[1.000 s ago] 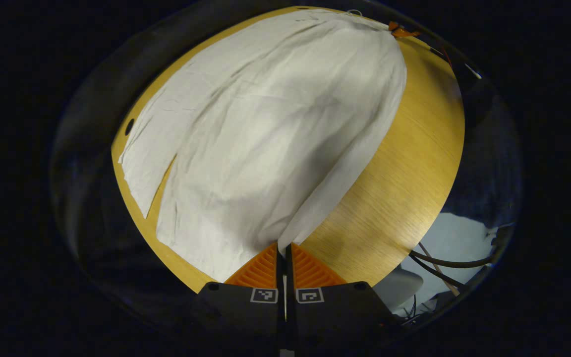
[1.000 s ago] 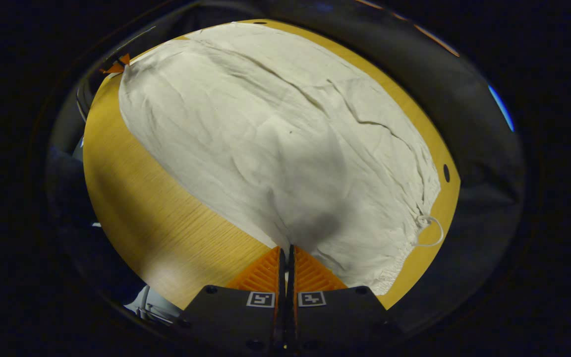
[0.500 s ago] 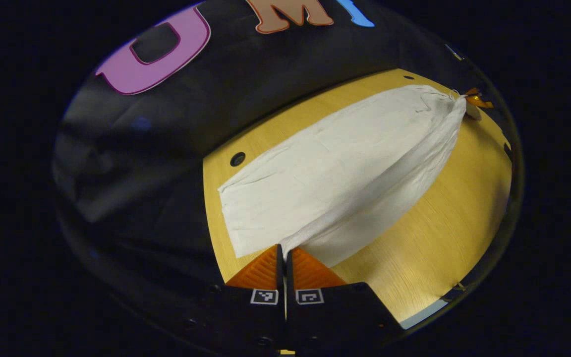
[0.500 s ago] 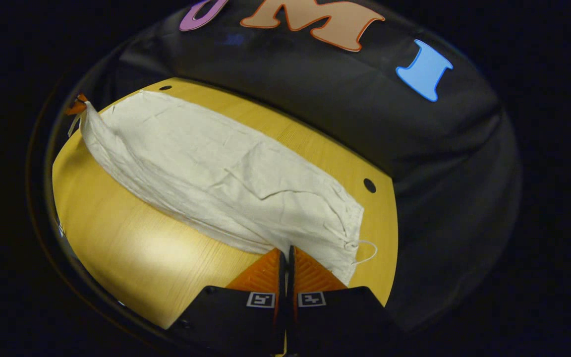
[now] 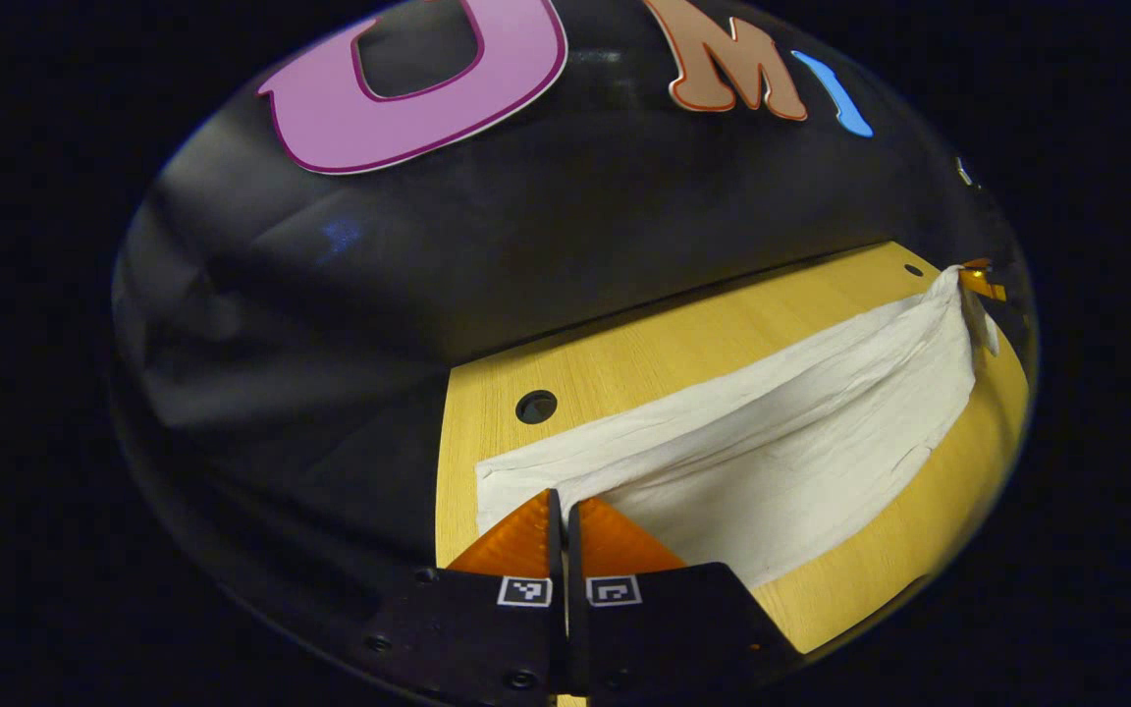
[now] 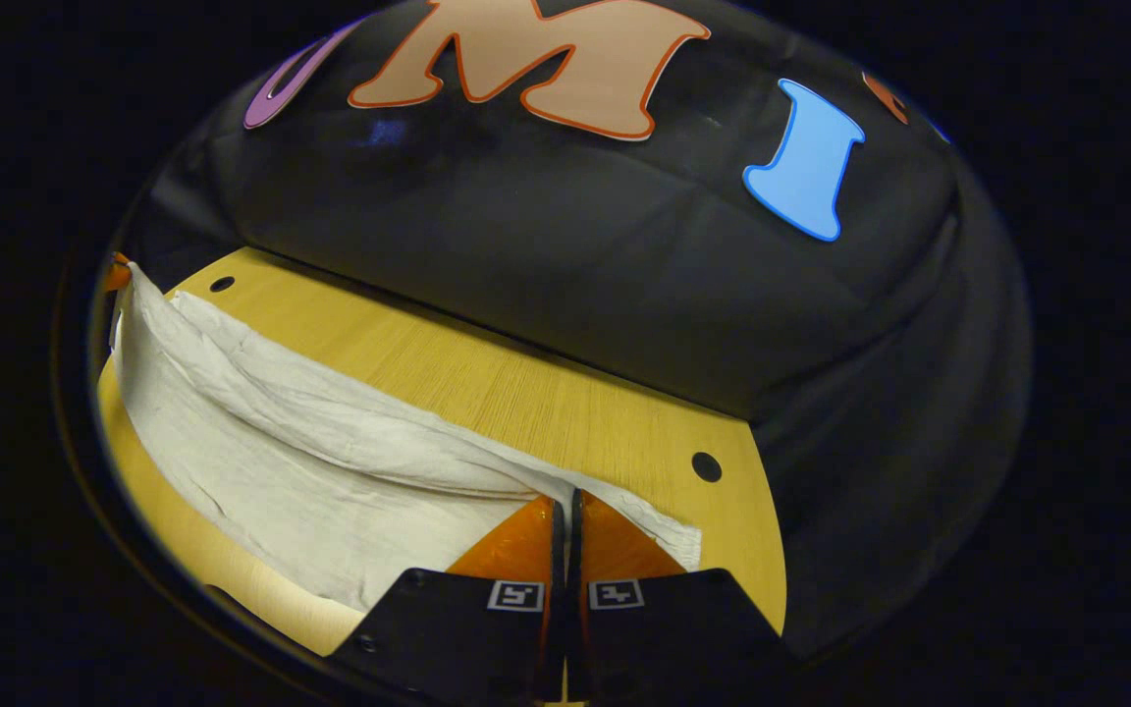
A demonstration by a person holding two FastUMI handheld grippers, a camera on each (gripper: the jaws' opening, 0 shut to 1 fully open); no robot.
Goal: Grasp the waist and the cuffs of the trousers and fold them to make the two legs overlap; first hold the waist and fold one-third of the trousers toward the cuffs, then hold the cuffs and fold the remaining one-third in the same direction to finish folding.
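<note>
The white trousers (image 5: pixel 781 432) are being stretched out along the wooden worktop (image 5: pixel 624 363), and one end is being pinched by the left gripper (image 5: pixel 558 506) with its fingers pressed together on the cloth edge. The other end (image 6: pixel 624 511) is being pinched the same way by the right gripper (image 6: pixel 566 506), so the cloth is being held right at both fingertips.
</note>
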